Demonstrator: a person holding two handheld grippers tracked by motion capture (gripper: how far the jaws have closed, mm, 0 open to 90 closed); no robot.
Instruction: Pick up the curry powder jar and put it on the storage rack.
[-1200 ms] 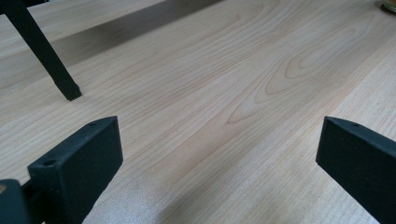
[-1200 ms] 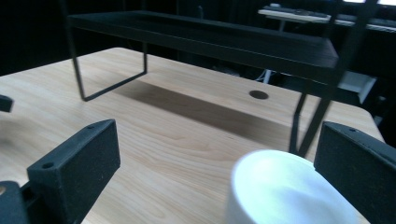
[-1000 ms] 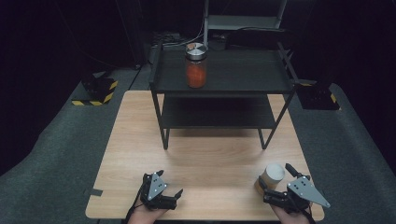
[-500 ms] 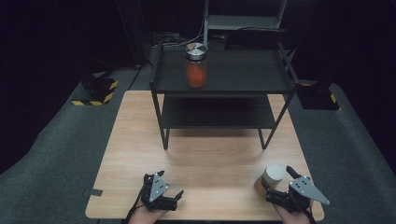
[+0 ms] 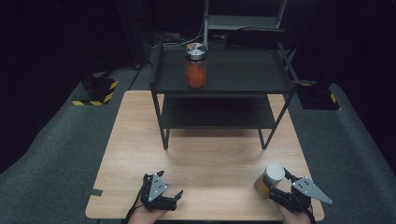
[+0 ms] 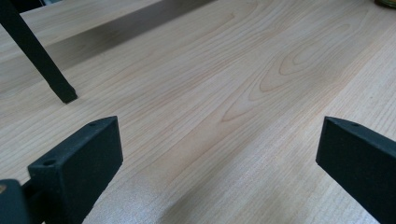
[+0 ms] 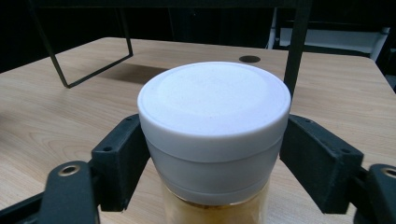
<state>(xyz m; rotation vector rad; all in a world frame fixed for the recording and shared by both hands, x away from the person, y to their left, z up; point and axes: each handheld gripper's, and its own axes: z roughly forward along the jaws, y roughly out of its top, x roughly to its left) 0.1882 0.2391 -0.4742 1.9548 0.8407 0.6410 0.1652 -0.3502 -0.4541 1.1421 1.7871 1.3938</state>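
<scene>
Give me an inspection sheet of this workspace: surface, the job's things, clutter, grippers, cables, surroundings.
Surface: wooden table, bare in the middle.
Job's things: white-capped jar of yellowish powder, upright near the table's front right corner.
Clutter: black two-tier shelf at the back, an orange-filled jar on its top tier.
Grippers: right gripper has just been closing, its jaws against the jar's cap; left gripper open over bare wood.
Cables: cables on the floor behind the shelf.
Surroundings: dark room, grey floor, striped blocks at either side.
</scene>
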